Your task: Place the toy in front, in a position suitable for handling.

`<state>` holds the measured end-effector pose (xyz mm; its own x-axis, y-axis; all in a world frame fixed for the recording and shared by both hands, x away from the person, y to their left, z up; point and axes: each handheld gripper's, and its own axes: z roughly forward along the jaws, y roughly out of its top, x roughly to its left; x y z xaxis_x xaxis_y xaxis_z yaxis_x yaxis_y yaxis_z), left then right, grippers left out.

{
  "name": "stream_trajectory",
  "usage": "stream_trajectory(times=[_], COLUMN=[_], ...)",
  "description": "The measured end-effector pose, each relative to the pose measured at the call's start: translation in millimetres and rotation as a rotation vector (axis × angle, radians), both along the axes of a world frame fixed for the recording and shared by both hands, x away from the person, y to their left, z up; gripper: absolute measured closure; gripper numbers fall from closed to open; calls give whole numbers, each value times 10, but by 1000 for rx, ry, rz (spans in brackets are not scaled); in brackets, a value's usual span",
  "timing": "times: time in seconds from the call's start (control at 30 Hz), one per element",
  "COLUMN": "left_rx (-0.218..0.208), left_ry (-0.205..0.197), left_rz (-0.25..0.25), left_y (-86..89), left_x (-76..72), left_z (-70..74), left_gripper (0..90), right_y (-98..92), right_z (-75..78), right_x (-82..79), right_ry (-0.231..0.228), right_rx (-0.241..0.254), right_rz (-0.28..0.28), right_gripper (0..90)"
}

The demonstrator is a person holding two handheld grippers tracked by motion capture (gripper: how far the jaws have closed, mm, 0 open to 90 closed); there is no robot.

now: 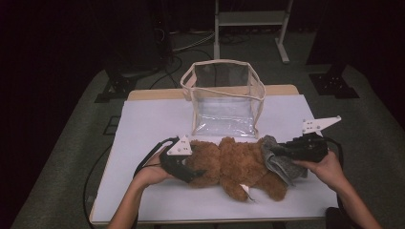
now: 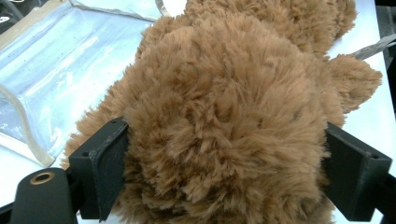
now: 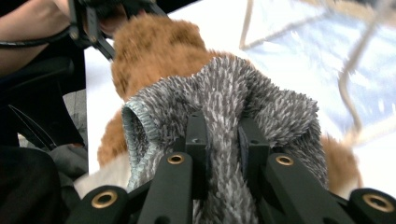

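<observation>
Brown plush teddy bear (image 1: 234,164) lies on its side on the white table (image 1: 143,124), just in front of the clear plastic bag with beige trim (image 1: 224,98). Left gripper (image 1: 184,164) has its 2 jaws spread wide, flanking the bear's head and touching the fur. Right gripper (image 1: 298,149) is clamped narrowly on a grey knitted garment (image 1: 279,160) at the bear's other end.

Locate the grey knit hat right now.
High view: the grey knit hat lies on the right end of the fluffy brown teddy bear, pinched by the right gripper, in front of the clear plastic bag.
</observation>
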<state>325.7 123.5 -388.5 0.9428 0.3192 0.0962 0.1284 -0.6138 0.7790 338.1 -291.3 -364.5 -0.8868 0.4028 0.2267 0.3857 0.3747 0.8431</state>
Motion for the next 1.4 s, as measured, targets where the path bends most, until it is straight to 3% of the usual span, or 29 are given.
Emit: stream_trajectory(times=[0.13, 0.3, 0.37, 0.47, 0.7, 0.8, 1.1, 1.4], left_rx=[6, 7, 13, 34, 30, 35, 39, 42], left_ry=[2, -1, -2, -22, -37, -44, -54, -47], left_rz=[-4, -19, -22, -43, -55, -65, -74, -77], left_y=[-17, -24, -26, -36, -36, -39, -9, -1], left_x=[-4, -33, -41, -78, -146, -194, -204, -178], left_z=[10, 9, 11, 18, -8, -14, -12, 1], left_gripper=[135, 136, 146, 167, 172, 172, 170, 166], right_y=[241, 544, 602, 851, 1198, 1355, 1125, 496], right_z=[123, 166, 172, 189, 183, 148, 121, 69], right_x=[80, 176, 200, 285, 400, 446, 467, 349], right_ry=[-26, -31, -34, -31, -14, -12, 5, 20], right_rx=[-21, -49, -54, -104, -147, -187, -153, -103], right_rz=[49, 100, 111, 152, 206, 229, 176, 63], right_gripper=[771, 771, 771, 771, 771, 771, 772, 772])
